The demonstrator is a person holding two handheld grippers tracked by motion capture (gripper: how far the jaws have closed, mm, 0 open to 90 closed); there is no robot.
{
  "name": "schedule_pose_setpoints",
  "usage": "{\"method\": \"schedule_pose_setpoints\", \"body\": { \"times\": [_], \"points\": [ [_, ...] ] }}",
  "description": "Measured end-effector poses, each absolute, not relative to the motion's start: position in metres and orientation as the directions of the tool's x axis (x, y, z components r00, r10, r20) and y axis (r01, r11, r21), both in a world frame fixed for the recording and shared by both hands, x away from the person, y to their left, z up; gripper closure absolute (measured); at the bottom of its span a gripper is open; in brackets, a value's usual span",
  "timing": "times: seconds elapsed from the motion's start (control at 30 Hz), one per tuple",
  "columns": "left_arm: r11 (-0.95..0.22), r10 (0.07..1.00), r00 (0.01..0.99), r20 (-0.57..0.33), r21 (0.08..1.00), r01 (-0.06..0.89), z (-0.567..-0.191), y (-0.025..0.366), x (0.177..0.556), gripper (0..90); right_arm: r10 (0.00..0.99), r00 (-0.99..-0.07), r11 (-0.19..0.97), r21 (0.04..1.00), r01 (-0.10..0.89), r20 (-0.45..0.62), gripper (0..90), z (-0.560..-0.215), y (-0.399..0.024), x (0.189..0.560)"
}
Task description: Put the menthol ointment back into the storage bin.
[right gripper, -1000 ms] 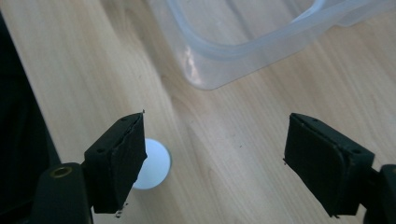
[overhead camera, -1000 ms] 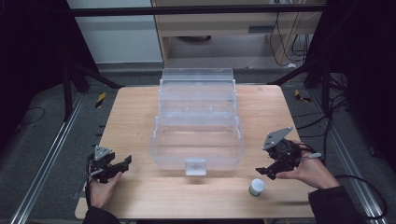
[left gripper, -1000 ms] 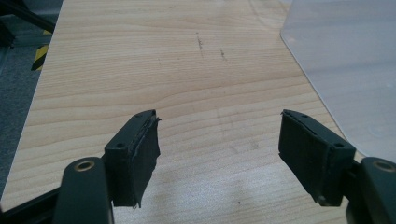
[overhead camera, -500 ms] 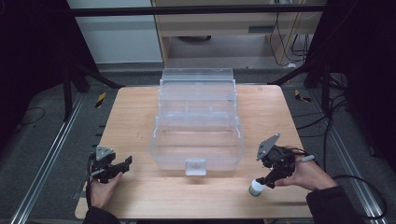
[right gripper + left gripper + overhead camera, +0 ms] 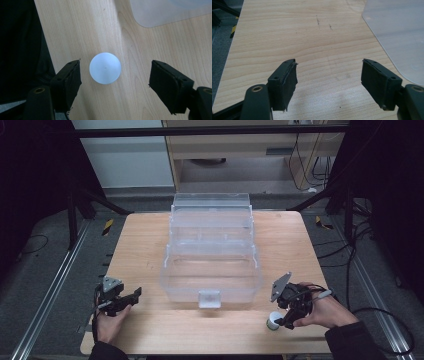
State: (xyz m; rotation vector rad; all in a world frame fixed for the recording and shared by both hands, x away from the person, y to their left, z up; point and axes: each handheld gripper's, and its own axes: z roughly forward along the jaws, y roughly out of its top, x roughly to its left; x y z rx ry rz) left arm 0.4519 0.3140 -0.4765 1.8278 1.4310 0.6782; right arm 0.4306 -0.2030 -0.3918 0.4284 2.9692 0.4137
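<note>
Centrally on the wooden counter [image 5: 145,245] stood a clear plastic box [image 5: 211,265], opened out in stepped tiers, with a small latch at its front; its see-through trays looked bare, though the far ones were hard to judge. Near the front right edge, the right tongs [image 5: 284,319] pointed down over a small white round-topped jar [image 5: 273,321], their jaws spread wide on either side of it, not touching. The left tongs [image 5: 131,296] hovered at the front left, jaws parted over bare wood.
</note>
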Motion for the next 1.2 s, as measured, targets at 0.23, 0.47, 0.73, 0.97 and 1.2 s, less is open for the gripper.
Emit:
{"method": "schedule_pose_setpoints", "body": {
  "times": [0.23,0.47,0.73,0.97,1.2],
  "points": [
    [-0.141,0.968,0.251,-0.018,0.790,0.597,-0.476,0.314,0.452,28.2,0.248,-0.965,0.944,0.242,0.223,-0.081,26.8,-0.401,-0.201,0.429],
    [-0.143,0.967,0.252,-0.016,0.789,0.597,-0.477,0.314,0.452,28.2,0.209,-0.974,0.958,0.220,0.186,-0.085,29.7,-0.407,-0.197,0.429],
    [-0.148,0.967,0.255,-0.012,0.787,0.599,-0.477,0.313,0.452,28.1,0.185,-0.980,0.968,0.182,0.170,-0.069,31.8,-0.417,-0.192,0.429],
    [-0.149,0.967,0.255,-0.011,0.787,0.598,-0.477,0.313,0.452,28.2,0.178,-0.982,0.973,0.163,0.166,-0.062,36.4,-0.425,-0.191,0.431],
    [-0.149,0.967,0.255,-0.012,0.786,0.600,-0.477,0.313,0.452,28.2,0.173,-0.984,0.975,0.150,0.164,-0.051,39.0,-0.431,-0.187,0.431]
  ]
}}
